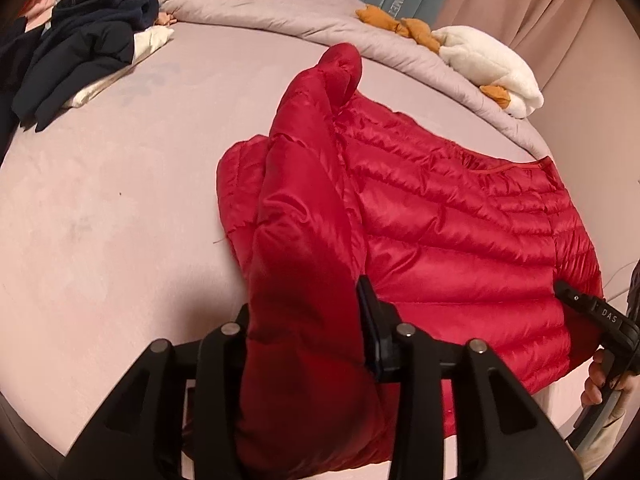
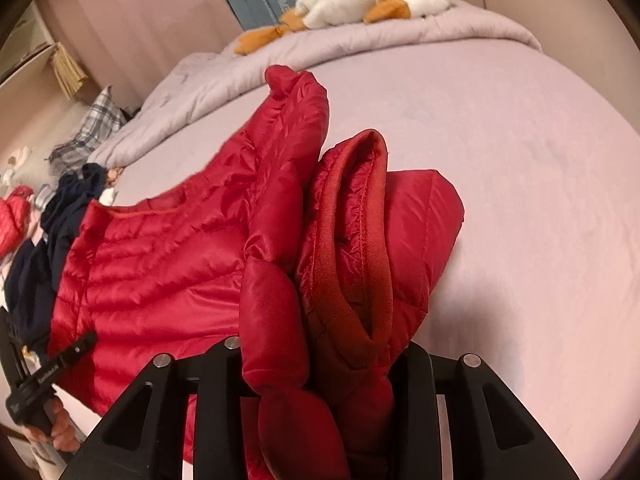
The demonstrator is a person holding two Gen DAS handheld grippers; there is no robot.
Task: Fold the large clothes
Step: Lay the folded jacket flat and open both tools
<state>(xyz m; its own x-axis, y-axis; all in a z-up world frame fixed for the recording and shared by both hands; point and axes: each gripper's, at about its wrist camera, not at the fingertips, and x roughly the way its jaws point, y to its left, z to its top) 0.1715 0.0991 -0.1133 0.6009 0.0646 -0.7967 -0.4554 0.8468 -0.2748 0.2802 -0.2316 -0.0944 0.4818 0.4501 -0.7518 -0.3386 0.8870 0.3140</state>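
Jacket point(image 1: 460, 216) bunched between both grippers' jaws — body beyond.

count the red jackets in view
2: one jacket spread on the bed, gripped by both grippers; a second at the far left edge, partly hidden.

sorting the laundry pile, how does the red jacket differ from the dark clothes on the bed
The red jacket is shiny and quilted; the dark clothes are navy and matte. The jacket lies spread fairly flat in the middle of the bed; the dark clothes sit crumpled in a heap near its far edge. The jacket has fabric between both grippers' fingers; nothing touches the dark clothes. Both lie on the pink sheet.
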